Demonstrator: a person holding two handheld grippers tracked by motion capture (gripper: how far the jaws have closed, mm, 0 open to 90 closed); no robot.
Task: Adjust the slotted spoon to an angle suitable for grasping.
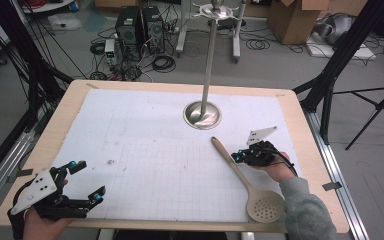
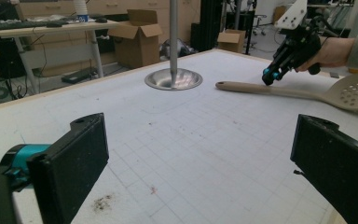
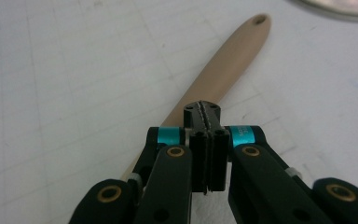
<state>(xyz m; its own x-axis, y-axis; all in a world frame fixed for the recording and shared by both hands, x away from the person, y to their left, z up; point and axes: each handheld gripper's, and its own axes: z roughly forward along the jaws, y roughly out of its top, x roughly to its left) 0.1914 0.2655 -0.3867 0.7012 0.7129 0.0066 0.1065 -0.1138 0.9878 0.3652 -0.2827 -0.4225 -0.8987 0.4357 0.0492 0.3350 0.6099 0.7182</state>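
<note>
High view is showing the right gripper (image 1: 241, 156) hovering with jaws pressed together, empty, over the handle of the beige slotted wooden spoon (image 1: 250, 184) lying on the white gridded worktop (image 1: 145, 150). Picking it up is calling for opening first. Left gripper (image 1: 91, 181) is resting wide open at the near edge.
</note>
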